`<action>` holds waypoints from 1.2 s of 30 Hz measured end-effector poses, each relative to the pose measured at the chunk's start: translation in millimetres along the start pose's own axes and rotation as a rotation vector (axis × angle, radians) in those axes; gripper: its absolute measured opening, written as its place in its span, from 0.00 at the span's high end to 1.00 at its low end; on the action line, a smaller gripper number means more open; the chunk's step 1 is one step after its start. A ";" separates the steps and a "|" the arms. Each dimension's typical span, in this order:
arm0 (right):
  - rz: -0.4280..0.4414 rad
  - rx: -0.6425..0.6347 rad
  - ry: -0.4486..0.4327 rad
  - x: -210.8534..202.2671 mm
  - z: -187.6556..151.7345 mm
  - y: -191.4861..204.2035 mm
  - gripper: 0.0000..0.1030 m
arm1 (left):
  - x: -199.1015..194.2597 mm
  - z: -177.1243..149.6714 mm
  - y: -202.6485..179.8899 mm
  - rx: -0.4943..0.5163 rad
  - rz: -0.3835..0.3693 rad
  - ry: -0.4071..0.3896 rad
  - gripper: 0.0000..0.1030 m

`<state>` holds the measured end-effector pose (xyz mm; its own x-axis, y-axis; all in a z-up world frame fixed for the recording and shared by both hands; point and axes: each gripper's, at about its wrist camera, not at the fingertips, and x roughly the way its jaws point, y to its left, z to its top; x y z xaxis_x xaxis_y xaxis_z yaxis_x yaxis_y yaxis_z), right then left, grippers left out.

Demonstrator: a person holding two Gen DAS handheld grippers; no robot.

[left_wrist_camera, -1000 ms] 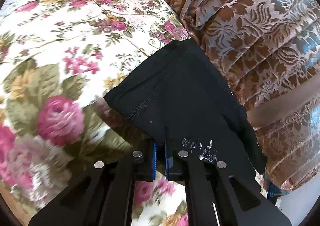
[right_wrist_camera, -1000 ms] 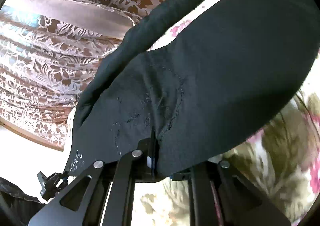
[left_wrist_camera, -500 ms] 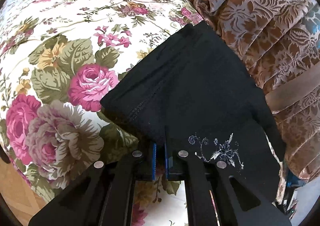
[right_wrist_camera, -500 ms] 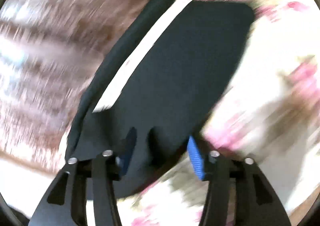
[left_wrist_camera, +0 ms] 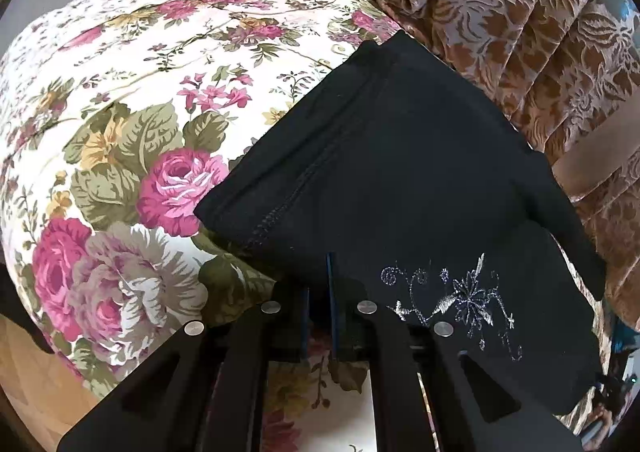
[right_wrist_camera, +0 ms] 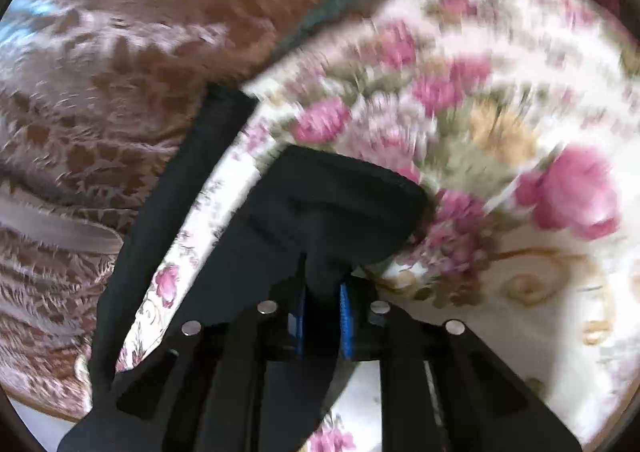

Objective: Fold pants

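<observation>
Black knit pants lie part-folded on the rose-printed bedspread, each edge pinched by the left gripper and right gripper. Uneven pulling may skew the fold. Only the left view shows silver embroidery; the blurred right view shows a trailing leg.

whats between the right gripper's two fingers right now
A bunched fold of the black pants, pinched in the right gripper; the right wrist view shows it, though blurred.
</observation>
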<state>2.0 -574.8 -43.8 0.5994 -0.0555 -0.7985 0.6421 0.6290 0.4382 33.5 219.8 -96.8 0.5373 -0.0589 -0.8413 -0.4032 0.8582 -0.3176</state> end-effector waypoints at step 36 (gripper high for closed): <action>0.172 -0.351 0.187 -11.8 -146.1 132.2 0.22 | -19.8 16.9 -72.6 0.324 -0.057 -0.082 0.68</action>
<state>10.0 -377.7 -36.7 0.5660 0.1942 -0.8012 0.3194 0.8443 0.4302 64.6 167.3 -49.7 0.6153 -0.0814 -0.7841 -0.1215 0.9730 -0.1963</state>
